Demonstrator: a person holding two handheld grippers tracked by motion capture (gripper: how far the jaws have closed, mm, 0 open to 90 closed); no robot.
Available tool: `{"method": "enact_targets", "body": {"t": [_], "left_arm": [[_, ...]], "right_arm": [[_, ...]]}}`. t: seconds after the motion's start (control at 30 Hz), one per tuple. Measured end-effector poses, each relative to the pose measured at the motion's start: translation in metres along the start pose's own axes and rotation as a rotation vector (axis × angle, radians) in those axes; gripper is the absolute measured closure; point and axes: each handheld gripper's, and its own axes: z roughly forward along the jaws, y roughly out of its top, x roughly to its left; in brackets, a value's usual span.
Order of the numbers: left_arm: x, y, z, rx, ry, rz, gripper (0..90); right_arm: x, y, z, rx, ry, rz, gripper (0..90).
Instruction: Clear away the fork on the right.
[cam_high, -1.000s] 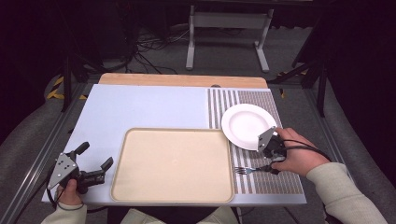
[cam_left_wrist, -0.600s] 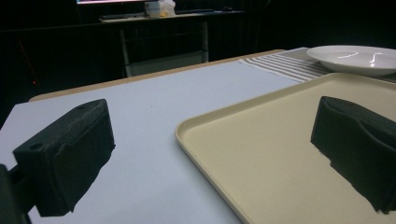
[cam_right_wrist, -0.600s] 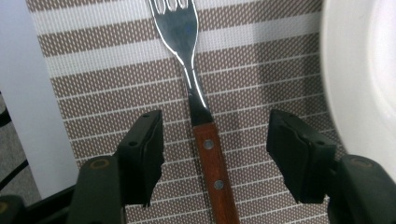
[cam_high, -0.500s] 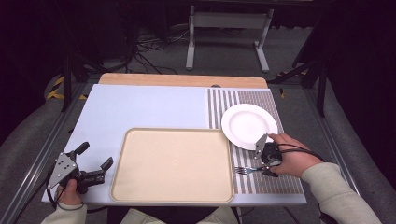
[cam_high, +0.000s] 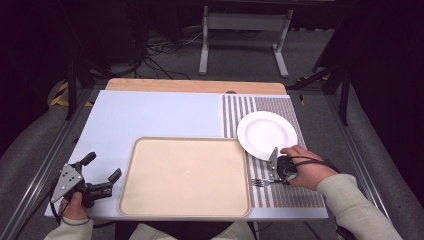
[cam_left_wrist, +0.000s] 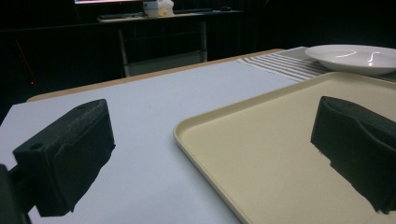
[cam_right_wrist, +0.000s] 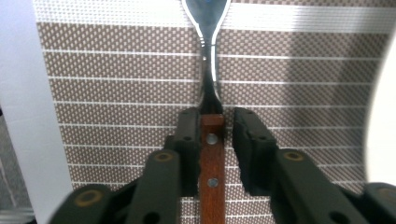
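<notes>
Right gripper (cam_right_wrist: 212, 133): jaws closing around our fork (cam_right_wrist: 211, 154) handle; right pad seemingly not touching.
Left gripper (cam_high: 100, 175): we hold it open, empty.

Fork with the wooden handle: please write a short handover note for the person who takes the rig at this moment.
Right tongs: have just been closing around the wooden-handled steel fork; a slim gap shows at one pad, so no firm grip yet.
Left tongs: open, empty, beside the beige plastic tray.
The fork lies on the brown striped mat, near the round white plate.
Done: approach. Left: finish the grip, lift.
</notes>
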Motion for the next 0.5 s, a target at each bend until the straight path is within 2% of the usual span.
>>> {"method": "enact_targets", "body": {"t": [0.13, 0.5], "left_arm": [[-0.0001, 0.0000, 0.0000, 0.000, -0.001, 0.000, 0.0], [0.0000, -0.0001, 0.0000, 0.001, 0.000, 0.000, 0.0]], "right_arm": [[0.0012, 0.0023, 0.0019, 0.020, 0.004, -0.026, 77.9], [0.0025, 0.0031, 0.0019, 0.025, -0.005, -0.025, 78.1]]}}
